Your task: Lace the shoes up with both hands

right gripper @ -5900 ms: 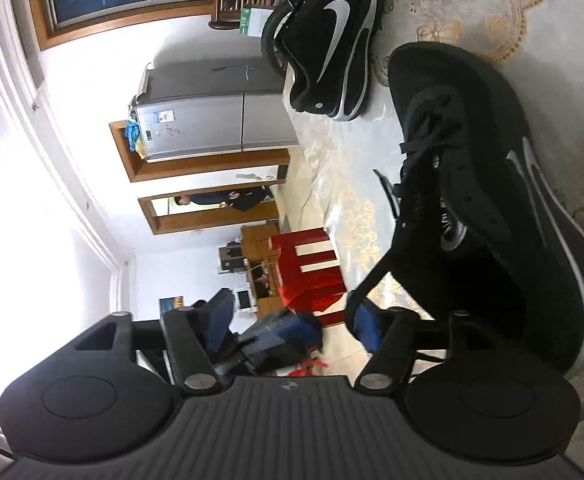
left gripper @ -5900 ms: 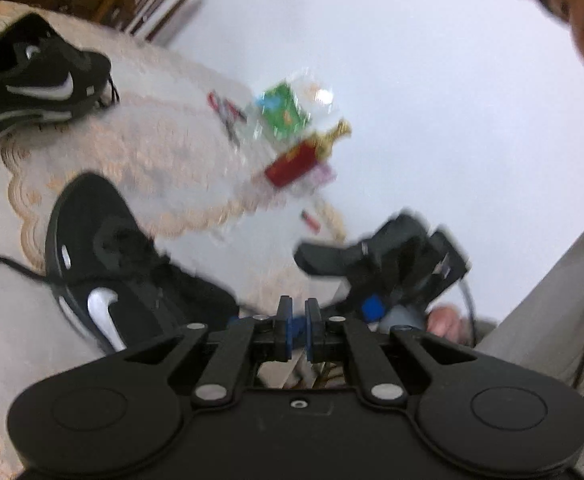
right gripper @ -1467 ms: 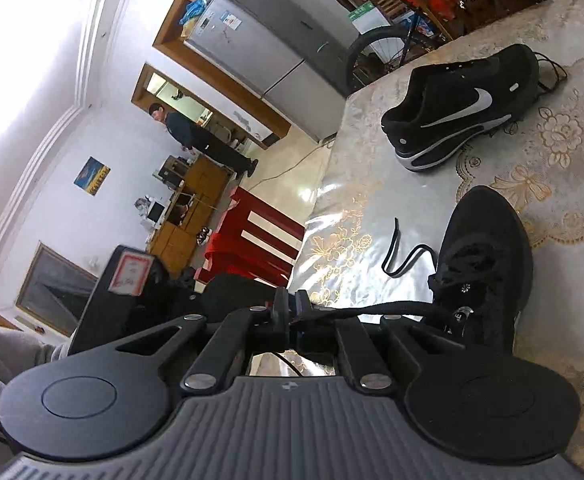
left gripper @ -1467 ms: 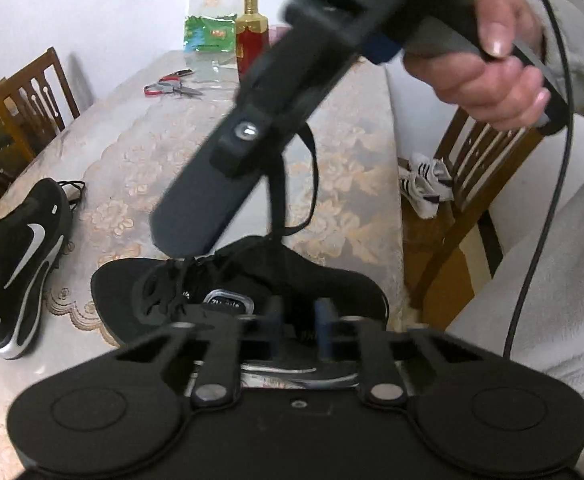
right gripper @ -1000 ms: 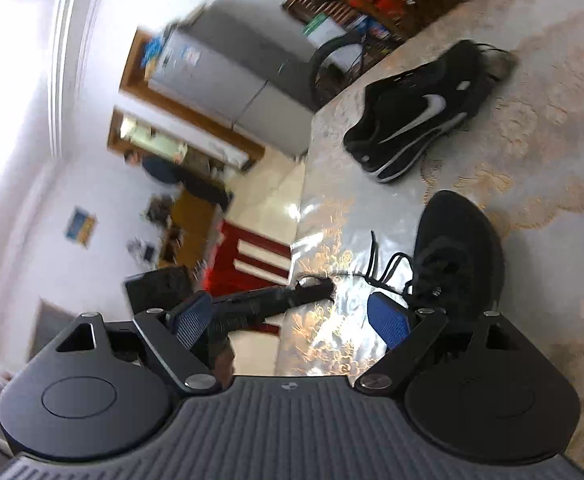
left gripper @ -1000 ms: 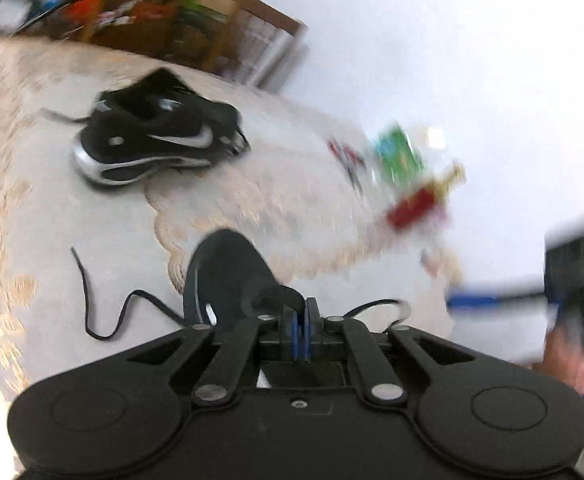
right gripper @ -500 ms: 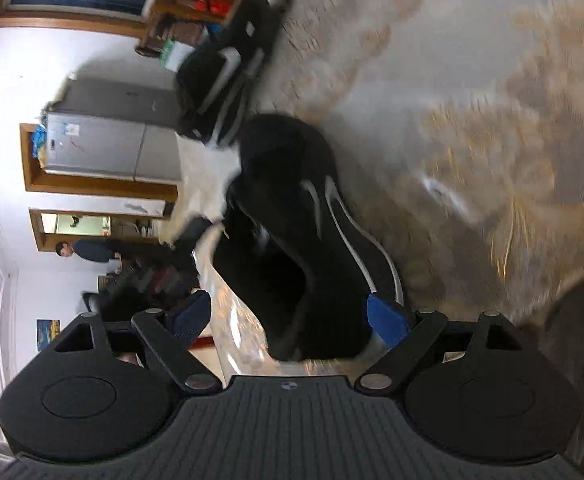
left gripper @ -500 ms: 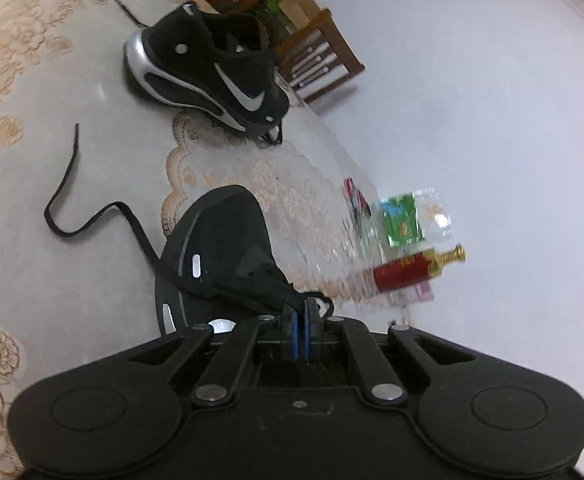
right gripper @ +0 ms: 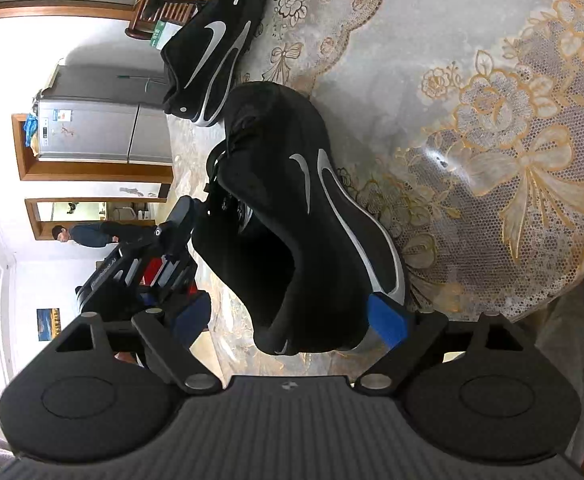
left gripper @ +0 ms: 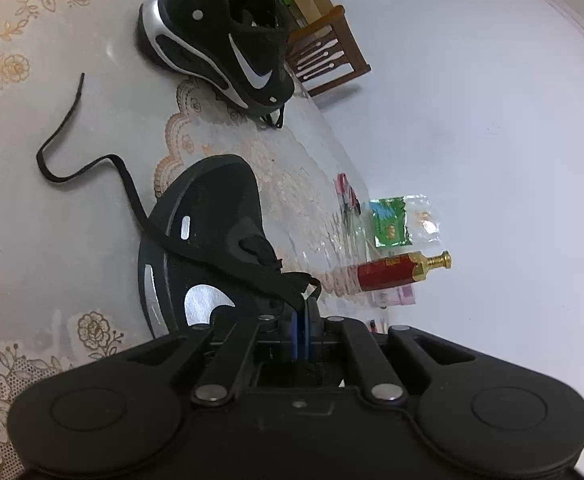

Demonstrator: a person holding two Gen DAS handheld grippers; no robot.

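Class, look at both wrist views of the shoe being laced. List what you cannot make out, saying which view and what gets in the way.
- Left wrist view: the near shoe's heel and eyelets, hidden behind the left gripper's body.
- Left wrist view: where the lace is pinched, hidden between the shut fingers.
- Right wrist view: the near shoe's lacing, turned away, too small.
- Right wrist view: whether the right gripper's fingers touch the heel.
- Far shoe's lace: cut off at the top edge.

Two black shoes (left gripper: 207,216) (left gripper: 227,44) on lace tablecloth, nearer one's lace (left gripper: 91,168) trailing.
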